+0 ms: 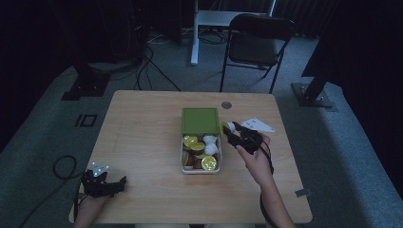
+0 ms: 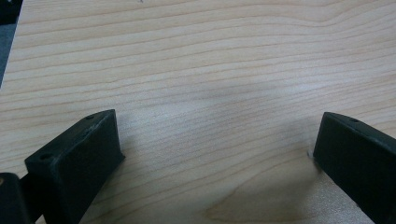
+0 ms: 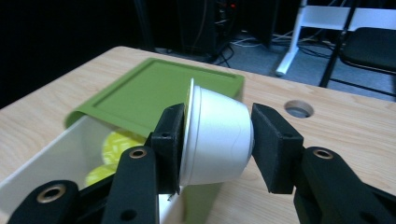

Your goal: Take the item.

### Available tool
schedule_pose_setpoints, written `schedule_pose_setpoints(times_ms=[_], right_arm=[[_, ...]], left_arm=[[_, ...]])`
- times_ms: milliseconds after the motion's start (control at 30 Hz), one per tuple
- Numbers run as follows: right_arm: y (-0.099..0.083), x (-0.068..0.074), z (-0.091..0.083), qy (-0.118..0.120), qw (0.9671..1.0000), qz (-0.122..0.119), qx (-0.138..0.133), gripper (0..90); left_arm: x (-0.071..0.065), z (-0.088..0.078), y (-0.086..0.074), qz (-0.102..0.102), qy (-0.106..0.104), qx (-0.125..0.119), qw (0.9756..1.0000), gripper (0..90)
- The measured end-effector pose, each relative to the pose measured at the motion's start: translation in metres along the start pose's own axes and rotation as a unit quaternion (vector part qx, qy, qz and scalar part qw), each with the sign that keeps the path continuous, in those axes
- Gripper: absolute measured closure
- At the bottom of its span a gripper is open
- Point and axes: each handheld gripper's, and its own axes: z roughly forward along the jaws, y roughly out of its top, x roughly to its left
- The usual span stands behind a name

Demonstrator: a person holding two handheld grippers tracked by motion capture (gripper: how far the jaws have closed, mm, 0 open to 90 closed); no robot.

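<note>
While the white capsule is carried sideways between the two black jaws of the right gripper, its foil-rimmed end is pressed against one pad and its narrower base against the other, a hold that appears chosen so that the tapered cup cannot slip out along its length. The jaws are pinched firmly on it, with no gap visible at either pad. In the high view the capsule is seen at the tip of the right gripper, just beyond the open white box and beside the green lid, which lies flat on the surface touching the box's far end, presumably set there to keep the compartment free for access. Just below and to the side of the gripper, in its own view, yellow-topped capsules are seen inside the box, so the held capsule is judged to be either just lifted out or about to be set in; which cannot be told. The left gripper is rested near the surface's near edge, well apart from the box, its jaws spread wide with only bare wood between them, apparently parked out of the way.
</note>
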Motion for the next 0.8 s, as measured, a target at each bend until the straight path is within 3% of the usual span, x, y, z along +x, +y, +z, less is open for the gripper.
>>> schedule_pose_setpoints(times_ms=[800], right_arm=[[-0.036, -0.053, 0.035, -0.069, 0.9964, 0.045, 0.022, 56.2]], left_arm=[[0.0, 0.0, 0.0, 0.0, 0.0, 0.0, 1.0, 0.9]])
